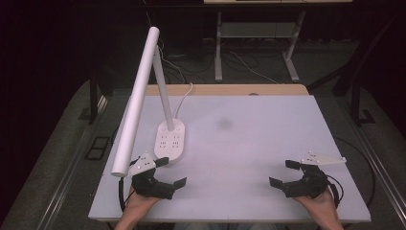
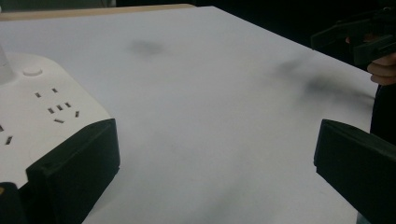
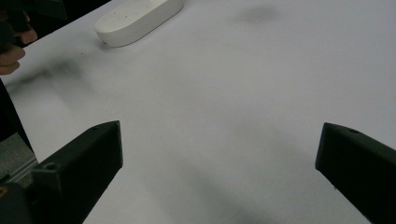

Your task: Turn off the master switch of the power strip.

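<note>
Each hand holds a black gripper. The left gripper (image 1: 167, 171) has two blocky matte-black jaws with flat faces and squared tips; the near jaw shows a small round hole on its top edge in the left gripper view. Behind the jaws sits a pale grey three-cornered plate (image 1: 142, 163) dotted with small white studs. A black cable (image 1: 121, 191) loops back from the body past the left hand (image 1: 136, 203). The right gripper (image 1: 282, 173) is of the same build, its own grey plate (image 1: 323, 159) behind the jaws, with a black cable (image 1: 336, 189) curling behind. The right hand (image 1: 320, 201) and both forearms are bare, with no sleeve.
</note>
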`<state>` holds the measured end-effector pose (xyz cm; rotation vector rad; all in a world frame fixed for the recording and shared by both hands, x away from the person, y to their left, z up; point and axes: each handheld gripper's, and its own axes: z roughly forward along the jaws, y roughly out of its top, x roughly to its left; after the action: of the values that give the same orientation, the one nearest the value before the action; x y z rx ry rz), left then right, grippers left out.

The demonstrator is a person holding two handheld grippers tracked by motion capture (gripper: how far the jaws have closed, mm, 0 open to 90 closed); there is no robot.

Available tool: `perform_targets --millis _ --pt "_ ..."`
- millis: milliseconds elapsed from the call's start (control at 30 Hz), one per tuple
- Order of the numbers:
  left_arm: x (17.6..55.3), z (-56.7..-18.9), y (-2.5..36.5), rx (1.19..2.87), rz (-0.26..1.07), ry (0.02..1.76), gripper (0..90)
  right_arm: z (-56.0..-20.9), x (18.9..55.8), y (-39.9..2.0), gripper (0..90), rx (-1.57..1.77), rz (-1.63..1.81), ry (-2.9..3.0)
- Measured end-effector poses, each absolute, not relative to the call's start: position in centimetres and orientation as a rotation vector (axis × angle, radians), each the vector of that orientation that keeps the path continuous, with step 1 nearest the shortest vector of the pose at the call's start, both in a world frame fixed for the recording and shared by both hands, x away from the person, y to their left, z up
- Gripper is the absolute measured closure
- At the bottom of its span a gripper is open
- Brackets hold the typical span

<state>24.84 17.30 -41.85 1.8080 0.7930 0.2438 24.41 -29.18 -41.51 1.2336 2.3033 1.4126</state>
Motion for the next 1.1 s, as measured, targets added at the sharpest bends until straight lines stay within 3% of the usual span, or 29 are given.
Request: perform_targets --millis 1100 --pt "24.8 -40.5 16.9 1.895 0.227 0.759 0.0 -41.5 23.9 -29.0 0.3 1.216 1.382 2.312"
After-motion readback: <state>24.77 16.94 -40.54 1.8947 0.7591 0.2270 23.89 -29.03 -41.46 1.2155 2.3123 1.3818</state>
